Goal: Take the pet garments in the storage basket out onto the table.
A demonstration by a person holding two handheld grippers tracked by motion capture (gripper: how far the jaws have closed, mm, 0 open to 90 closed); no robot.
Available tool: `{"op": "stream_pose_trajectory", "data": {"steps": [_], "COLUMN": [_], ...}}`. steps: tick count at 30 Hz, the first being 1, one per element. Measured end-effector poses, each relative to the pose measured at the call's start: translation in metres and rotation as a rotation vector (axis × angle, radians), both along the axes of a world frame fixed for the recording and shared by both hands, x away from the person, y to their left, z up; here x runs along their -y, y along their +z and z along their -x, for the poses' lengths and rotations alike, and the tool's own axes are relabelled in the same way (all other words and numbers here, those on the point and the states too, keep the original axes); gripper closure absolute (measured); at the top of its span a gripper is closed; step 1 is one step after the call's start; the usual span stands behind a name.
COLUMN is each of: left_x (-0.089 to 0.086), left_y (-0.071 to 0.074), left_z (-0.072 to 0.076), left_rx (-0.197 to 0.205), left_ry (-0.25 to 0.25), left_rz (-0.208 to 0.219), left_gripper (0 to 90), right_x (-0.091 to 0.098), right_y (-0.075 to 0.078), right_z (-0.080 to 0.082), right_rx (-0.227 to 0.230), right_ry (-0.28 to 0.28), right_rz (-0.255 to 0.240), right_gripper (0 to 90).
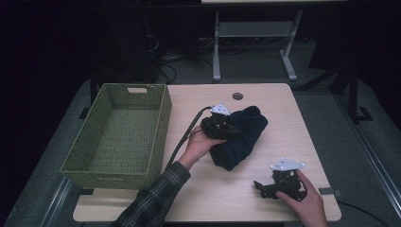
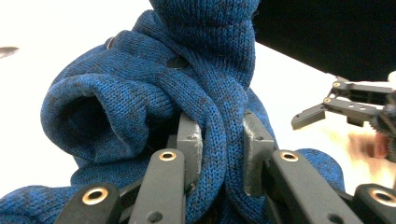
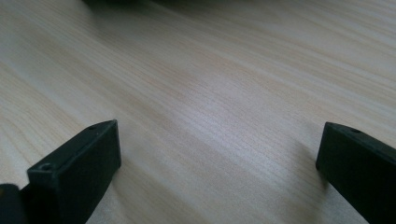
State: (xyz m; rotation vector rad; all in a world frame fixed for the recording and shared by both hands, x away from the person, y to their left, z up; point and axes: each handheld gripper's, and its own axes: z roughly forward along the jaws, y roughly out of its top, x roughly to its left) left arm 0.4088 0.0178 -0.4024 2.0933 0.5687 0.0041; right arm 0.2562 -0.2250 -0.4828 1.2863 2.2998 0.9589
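My left gripper [image 2: 219,140] pinching sweater [image 2: 187,79] fold, bundle's long axis running ahead; right gripper [image 3: 219,172] spread, over bare table [image 3: 210,70].

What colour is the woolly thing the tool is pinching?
Blue, flecked darker. The knitted garment shows best in the left gripper view.

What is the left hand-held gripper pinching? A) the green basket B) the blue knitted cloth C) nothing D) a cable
B: in the left gripper view, the left hand-held gripper has its jaws closed on a fold of the blue knitted cloth; the green basket sits apart.
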Motion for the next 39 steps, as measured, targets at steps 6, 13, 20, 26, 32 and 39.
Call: {"op": "stream_pose_trajectory", "data": {"steps": [6, 13, 20, 26, 32, 39], "left_x": [0.01, 0.021, 0.025, 0.023, 0.014, 0.004], "left_y": [-0.017, -0.032, -0.041, -0.036, -0.024, -0.012], "left_z": [-0.004, -0.006, -0.008, -0.007, -0.005, -0.003], "left_rx": [-0.014, -0.006, -0.013, 0.009, 0.029, 0.044], "left_ry": [0.0, -0.01, -0.016, -0.039, -0.045, -0.039], "left_rz": [-0.021, -0.061, -0.087, -0.088, -0.094, -0.092], "left_gripper": [73.2, 71.0, 59.4, 43.5, 28.7, 21.4], "right_x": [0.0, 0.0, 0.0, 0.0, 0.0, 0.0], "right_y": [0.0, 0.0, 0.0, 0.0, 0.0, 0.0], "right_z": [0.0, 0.0, 0.0, 0.0, 0.0, 0.0], "right_rx": [0.003, 0.005, 0.004, 0.005, 0.003, 0.003], "right_ry": [0.002, 0.004, 0.003, 0.004, 0.002, 0.002], "right_rz": [0.002, 0.002, 0.004, 0.002, -0.001, 0.002], "right_gripper": [0.0, 0.0, 0.0, 0.0, 0.0, 0.0]}}
